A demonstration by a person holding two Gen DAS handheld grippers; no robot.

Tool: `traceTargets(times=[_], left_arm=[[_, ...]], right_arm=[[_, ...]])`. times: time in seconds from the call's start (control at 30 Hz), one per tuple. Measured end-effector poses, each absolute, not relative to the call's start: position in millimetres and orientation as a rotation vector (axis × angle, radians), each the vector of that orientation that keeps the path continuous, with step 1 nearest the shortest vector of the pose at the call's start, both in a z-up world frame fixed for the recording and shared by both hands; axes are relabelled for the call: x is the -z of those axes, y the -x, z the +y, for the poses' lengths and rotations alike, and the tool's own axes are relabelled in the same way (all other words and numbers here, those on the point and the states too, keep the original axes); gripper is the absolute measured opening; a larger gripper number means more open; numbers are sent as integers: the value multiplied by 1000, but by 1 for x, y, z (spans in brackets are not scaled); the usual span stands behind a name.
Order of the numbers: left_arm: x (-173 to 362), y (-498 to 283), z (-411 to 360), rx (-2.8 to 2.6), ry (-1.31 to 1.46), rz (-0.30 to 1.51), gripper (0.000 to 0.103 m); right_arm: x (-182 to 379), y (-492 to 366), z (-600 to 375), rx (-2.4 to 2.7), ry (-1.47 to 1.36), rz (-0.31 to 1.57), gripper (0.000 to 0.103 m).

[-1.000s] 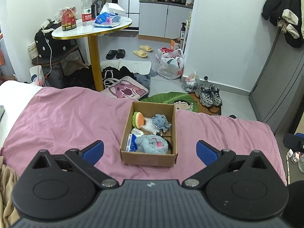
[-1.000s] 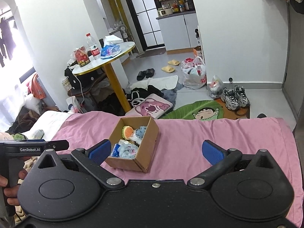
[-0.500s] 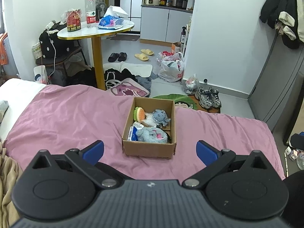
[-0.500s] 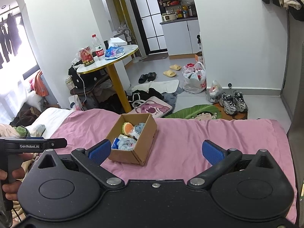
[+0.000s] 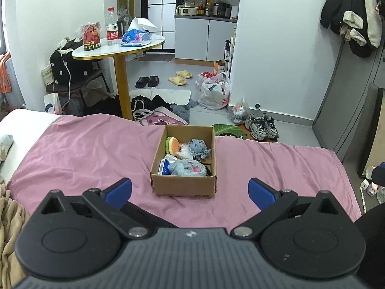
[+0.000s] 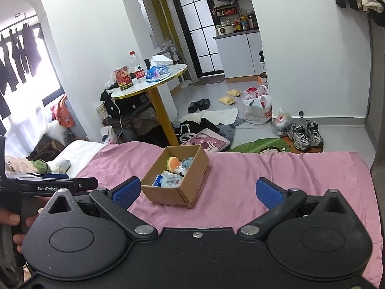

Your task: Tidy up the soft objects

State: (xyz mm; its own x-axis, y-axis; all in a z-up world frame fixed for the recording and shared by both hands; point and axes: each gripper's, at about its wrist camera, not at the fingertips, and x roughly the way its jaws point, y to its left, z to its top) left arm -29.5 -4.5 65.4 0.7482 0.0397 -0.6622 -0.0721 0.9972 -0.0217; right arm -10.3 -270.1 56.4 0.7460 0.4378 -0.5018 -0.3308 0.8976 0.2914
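A brown cardboard box (image 5: 184,185) stands on the pink bedsheet (image 5: 84,154). It holds several soft toys: a burger plush (image 5: 173,144), a blue-grey octopus plush (image 5: 198,147), a grey furry plush (image 5: 187,167) and a blue packet (image 5: 164,167). The box also shows in the right wrist view (image 6: 173,193), left of centre. My left gripper (image 5: 190,190) is open and empty, held back from the box's near side. My right gripper (image 6: 197,191) is open and empty, near the box's right corner. The left gripper's body (image 6: 57,185) shows at the left of the right wrist view.
The bed's far edge drops to a floor strewn with bags (image 5: 214,91), shoes (image 5: 262,126), slippers (image 5: 180,77) and clothes. A round table (image 5: 120,45) with a bottle stands beyond the bed on the left. A beige blanket (image 5: 9,216) lies at the near left.
Both grippers have drawn back and risen from the box, so it looks smaller and farther away. Both stay open and empty. The box and toys have not moved.
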Motion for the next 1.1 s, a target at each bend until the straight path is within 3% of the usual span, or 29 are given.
traceTargets(times=[1.1], left_arm=[[-62,49,-6,-70,74,718,102]], right_arm=[[-52,15,-274,-450,-218,628,103]])
